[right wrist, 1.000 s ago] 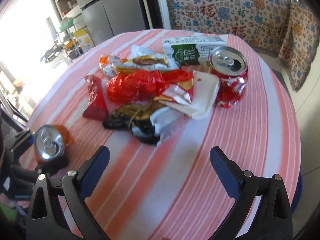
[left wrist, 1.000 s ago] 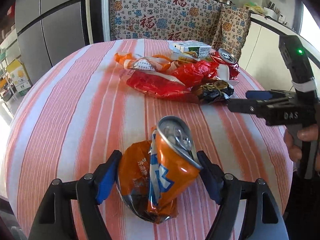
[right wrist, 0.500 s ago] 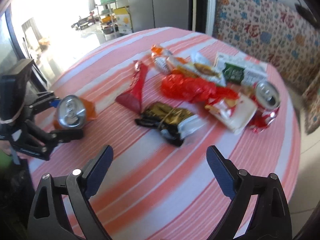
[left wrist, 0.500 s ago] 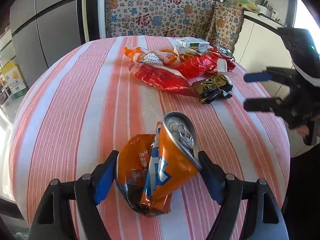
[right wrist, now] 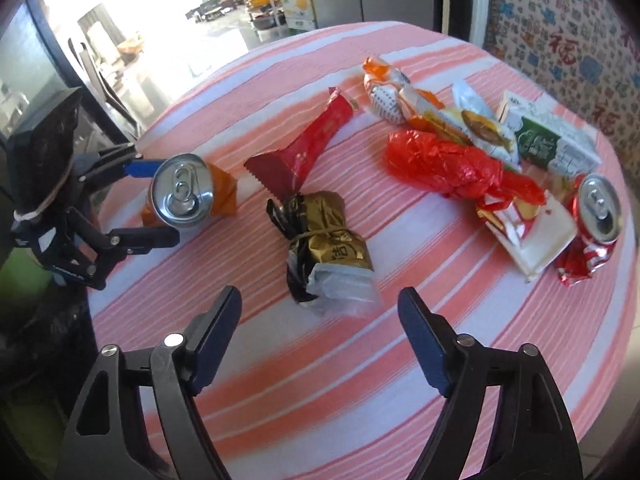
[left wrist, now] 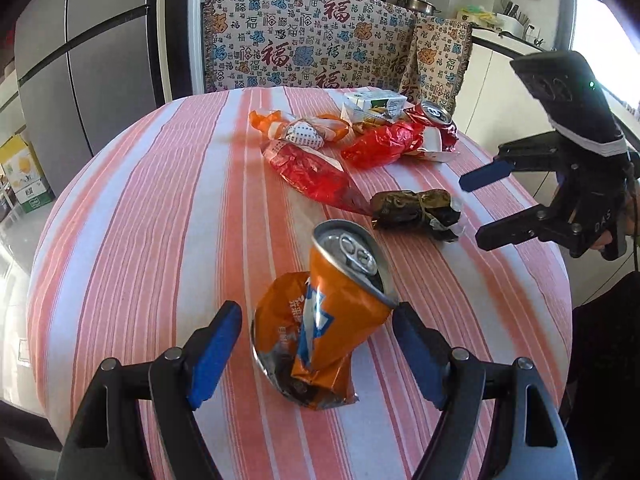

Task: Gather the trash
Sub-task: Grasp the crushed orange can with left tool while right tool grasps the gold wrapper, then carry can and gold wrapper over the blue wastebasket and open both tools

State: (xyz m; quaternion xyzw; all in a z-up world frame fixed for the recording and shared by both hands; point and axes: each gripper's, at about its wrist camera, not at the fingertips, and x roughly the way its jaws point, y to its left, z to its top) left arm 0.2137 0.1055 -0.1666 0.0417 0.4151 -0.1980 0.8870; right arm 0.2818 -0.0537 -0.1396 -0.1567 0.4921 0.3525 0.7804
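Observation:
A crushed orange can [left wrist: 320, 312] stands on the striped table between the open jaws of my left gripper [left wrist: 316, 348], which do not touch it; it also shows in the right wrist view [right wrist: 184, 192]. My right gripper [right wrist: 320, 332] is open and empty, just short of a black and gold wrapper [right wrist: 324, 248], which also shows in the left wrist view [left wrist: 416, 212]. Further back lie a red foil wrapper [right wrist: 316, 140], a red plastic bag [right wrist: 444, 164], a milk carton [right wrist: 548, 140] and a crushed red can [right wrist: 592, 224].
The round table [left wrist: 140, 208] has a red and white striped cloth. An orange and white snack wrapper [left wrist: 304, 128] lies at the back of the pile. A patterned cloth [left wrist: 304, 40] hangs behind the table, and a grey fridge [left wrist: 80, 60] stands to the left.
My left gripper has opened and let go of the orange can. My right gripper has swung round to the left and come closer to the black and gold wrapper.

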